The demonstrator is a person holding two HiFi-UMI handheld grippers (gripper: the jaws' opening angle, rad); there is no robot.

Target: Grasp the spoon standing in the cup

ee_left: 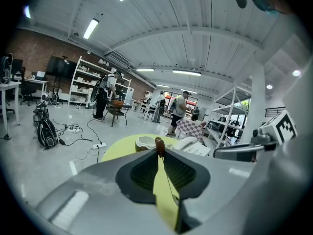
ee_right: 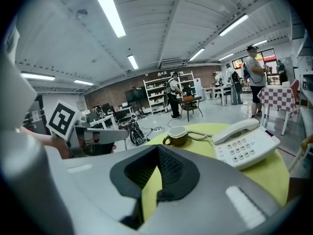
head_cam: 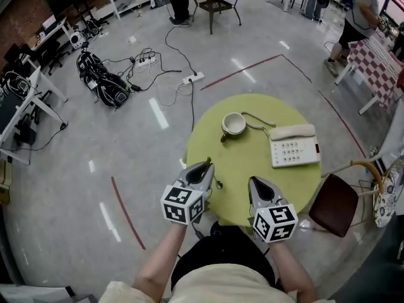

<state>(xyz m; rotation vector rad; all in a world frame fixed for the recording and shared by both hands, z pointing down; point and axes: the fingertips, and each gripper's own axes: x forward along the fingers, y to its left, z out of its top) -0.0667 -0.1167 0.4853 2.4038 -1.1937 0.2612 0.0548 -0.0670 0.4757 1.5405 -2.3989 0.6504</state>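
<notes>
A slim spoon (head_cam: 213, 173) with a brown handle tip is clamped in my left gripper (head_cam: 206, 166) over the near left edge of the round yellow-green table (head_cam: 252, 166). In the left gripper view the brown tip (ee_left: 159, 144) sticks up above the left gripper (ee_left: 159, 153), and the thin shaft runs down between the pads. The olive cup (head_cam: 233, 125) with a white inside stands at the far side of the table, with no spoon in it. My right gripper (head_cam: 254, 182) hovers over the near edge, shut and empty; its tips meet (ee_right: 157, 149), and the cup (ee_right: 177, 135) lies beyond them.
A white desk phone (head_cam: 293, 146) with a coiled cord lies right of the cup. A maroon chair (head_cam: 334, 204) stands by the table's right side. Cables and a power strip (head_cam: 192, 77) trail on the floor beyond. A person (head_cam: 363, 11) stands by a checkered table far right.
</notes>
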